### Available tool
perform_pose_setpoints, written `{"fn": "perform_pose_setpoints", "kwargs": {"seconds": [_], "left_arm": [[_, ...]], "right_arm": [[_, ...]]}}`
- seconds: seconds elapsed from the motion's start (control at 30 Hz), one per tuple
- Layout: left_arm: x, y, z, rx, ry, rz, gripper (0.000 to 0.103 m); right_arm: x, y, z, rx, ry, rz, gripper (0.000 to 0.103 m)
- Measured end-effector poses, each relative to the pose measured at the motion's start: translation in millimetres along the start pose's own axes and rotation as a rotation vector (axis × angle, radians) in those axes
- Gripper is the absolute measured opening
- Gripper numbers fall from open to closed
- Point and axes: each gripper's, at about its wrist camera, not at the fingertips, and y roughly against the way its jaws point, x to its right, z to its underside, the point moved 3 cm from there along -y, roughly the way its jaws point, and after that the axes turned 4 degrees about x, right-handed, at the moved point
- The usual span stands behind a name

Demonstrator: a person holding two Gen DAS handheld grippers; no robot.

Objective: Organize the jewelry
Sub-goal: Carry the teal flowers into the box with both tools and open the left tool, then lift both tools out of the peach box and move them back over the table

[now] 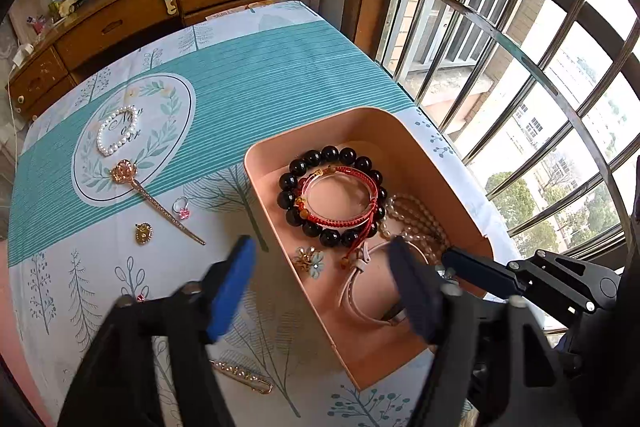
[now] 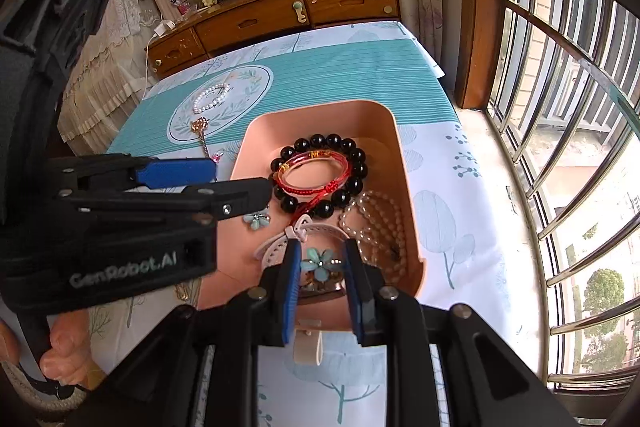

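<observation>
A pink tray holds a black bead bracelet, a red cord bracelet, a pale bead strand, a watch strap and a blue flower earring. My right gripper is shut on a second blue flower earring above the tray's near end. My left gripper is open and empty over the tray's left wall. On the cloth lie a pearl bracelet, a gold hairpin, a pink ring and a gold pendant.
A gold hair clip lies on the cloth near my left gripper. The table stands beside a barred window on the right. A wooden drawer cabinet stands behind the table.
</observation>
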Motion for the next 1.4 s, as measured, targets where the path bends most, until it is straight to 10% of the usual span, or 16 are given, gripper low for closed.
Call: {"fn": "perform_pose_setpoints", "kwargs": {"seconds": [1.4], "left_arm": [[-73.9, 67.4, 87.9, 0.134, 0.171, -0.193, 0.098]], "right_arm": [[-46.8, 23.2, 11.6, 0.040, 0.019, 0.088, 0.039]]}}
